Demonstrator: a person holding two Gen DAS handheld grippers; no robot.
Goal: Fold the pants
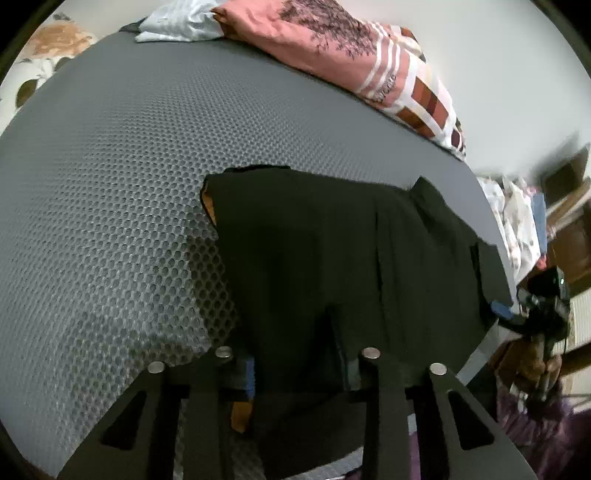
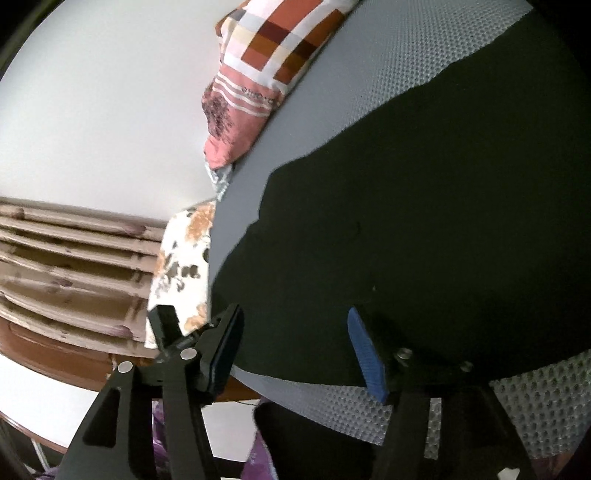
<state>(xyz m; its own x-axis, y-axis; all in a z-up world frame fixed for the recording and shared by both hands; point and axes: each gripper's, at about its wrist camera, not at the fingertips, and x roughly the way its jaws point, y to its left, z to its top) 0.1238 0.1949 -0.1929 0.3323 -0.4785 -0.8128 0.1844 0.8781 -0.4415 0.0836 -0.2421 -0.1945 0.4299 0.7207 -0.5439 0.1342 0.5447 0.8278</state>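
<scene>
Black pants (image 1: pixel 332 251) lie on a grey honeycomb mat (image 1: pixel 110 184), partly folded, with an orange lining showing at the left edge. My left gripper (image 1: pixel 299 365) is open, its fingers straddling the near edge of the pants, a blue pad (image 1: pixel 250 376) showing on the left finger. In the right wrist view the pants (image 2: pixel 424 221) fill the middle and right. My right gripper (image 2: pixel 295 350) is open over the near edge of the pants, blue pads (image 2: pixel 365 354) apart, holding nothing. The right gripper also shows at the far right of the left wrist view (image 1: pixel 543 302).
A pink and checked pillow (image 1: pixel 354 55) and a white cloth (image 1: pixel 177 22) lie at the mat's far edge. A floral sheet (image 2: pixel 184 266) hangs off the mat's side, above a wooden slatted frame (image 2: pixel 66 266). A white wall stands behind.
</scene>
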